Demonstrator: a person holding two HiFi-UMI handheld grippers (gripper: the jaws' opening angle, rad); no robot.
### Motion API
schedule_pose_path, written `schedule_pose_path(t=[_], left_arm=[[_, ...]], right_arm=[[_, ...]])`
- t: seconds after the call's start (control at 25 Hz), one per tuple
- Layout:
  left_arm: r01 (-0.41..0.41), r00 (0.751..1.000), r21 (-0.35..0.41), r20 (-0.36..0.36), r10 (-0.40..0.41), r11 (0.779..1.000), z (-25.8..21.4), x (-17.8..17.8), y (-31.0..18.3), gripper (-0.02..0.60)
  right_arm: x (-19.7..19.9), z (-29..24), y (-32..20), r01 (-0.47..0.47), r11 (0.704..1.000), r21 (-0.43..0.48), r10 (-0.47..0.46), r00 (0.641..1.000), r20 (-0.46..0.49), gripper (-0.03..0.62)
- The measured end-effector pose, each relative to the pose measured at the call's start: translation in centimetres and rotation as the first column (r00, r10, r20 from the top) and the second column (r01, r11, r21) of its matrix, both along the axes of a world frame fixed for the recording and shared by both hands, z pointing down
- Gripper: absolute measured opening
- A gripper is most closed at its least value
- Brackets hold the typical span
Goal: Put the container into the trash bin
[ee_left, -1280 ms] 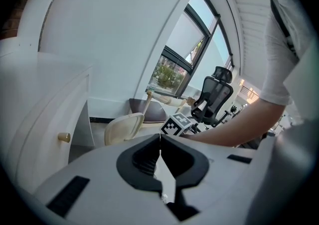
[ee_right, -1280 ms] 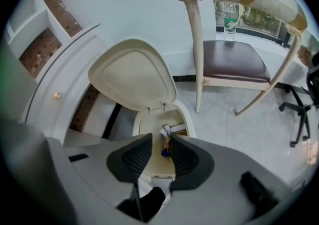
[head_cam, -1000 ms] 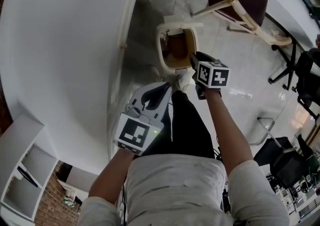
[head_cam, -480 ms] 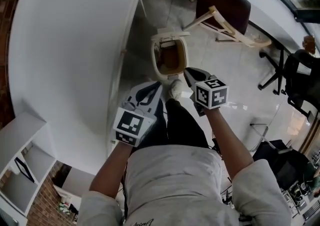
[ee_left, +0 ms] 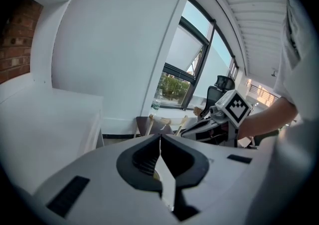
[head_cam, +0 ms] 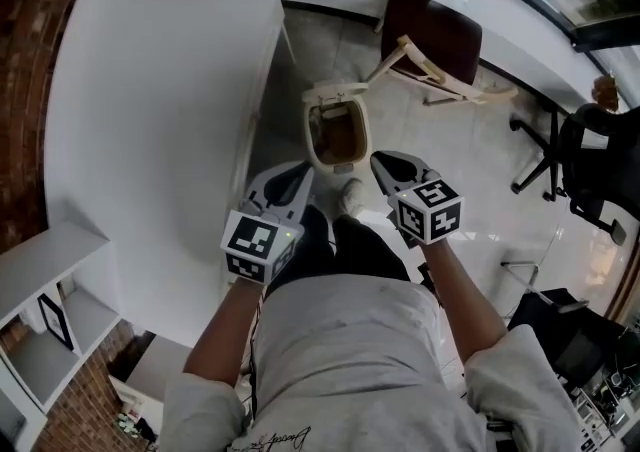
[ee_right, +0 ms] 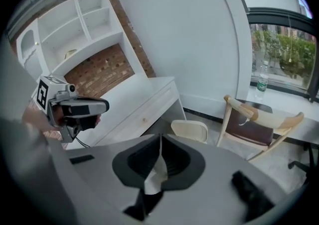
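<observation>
Both tongs were closed on nothing, left gripper [head_cam: 301, 174] and right gripper [head_cam: 379, 159] alike. The trash bin [head_cam: 312, 136] stood open just ahead. The brownish thing inside was maybe the container, hard to tell. I'd guess the drop was done, so next was just backing off.

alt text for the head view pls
Seen from above, a person holds the left gripper and right gripper, both shut and empty, over the floor just short of an open-lidded trash bin. A white table lies to the left and a chair beyond the bin.
</observation>
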State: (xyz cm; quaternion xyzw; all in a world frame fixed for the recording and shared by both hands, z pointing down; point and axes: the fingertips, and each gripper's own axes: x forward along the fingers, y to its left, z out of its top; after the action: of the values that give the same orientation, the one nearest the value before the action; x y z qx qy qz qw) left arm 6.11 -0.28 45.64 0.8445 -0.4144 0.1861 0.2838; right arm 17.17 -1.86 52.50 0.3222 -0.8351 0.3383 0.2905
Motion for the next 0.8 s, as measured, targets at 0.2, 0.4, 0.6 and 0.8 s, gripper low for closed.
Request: schedule_pose_path(t=[0.2, 0.4, 0.6, 0.8], left_arm=[[0.011, 1.000, 0.032, 0.013, -0.012, 0.999, -2.4, -0.6, 0.2, 0.017], [0.015, 1.000, 0.048, 0.013, -0.016, 0.999, -4.6, -0.4, 0.7, 0.017], [0.031, 1.000, 0.070, -0.004, -0.030, 0.997, -6.4, 0.0, 0.9, 0.017], [0.046, 0.999, 0.069, -0.001, -0.046, 0.997, -7.3, -0.7, 1.3, 0.017]], right_arm=[[0.4, -3.3, -0.2, 0.000, 0.999, 0.053, -0.001, 1.000, 0.017, 0.035], [0.4, -5.7, 0.4, 0.023, 0.997, 0.076, -0.025, 0.999, 0.030, 0.034], [0.5, -7.9, 1.5, 0.060, 0.994, 0.096, -0.063, 0.998, 0.028, 0.034], [0.4, -9.6, 1.8, 0.072, 0.990, 0.119, -0.077, 0.996, 0.041, 0.034]])
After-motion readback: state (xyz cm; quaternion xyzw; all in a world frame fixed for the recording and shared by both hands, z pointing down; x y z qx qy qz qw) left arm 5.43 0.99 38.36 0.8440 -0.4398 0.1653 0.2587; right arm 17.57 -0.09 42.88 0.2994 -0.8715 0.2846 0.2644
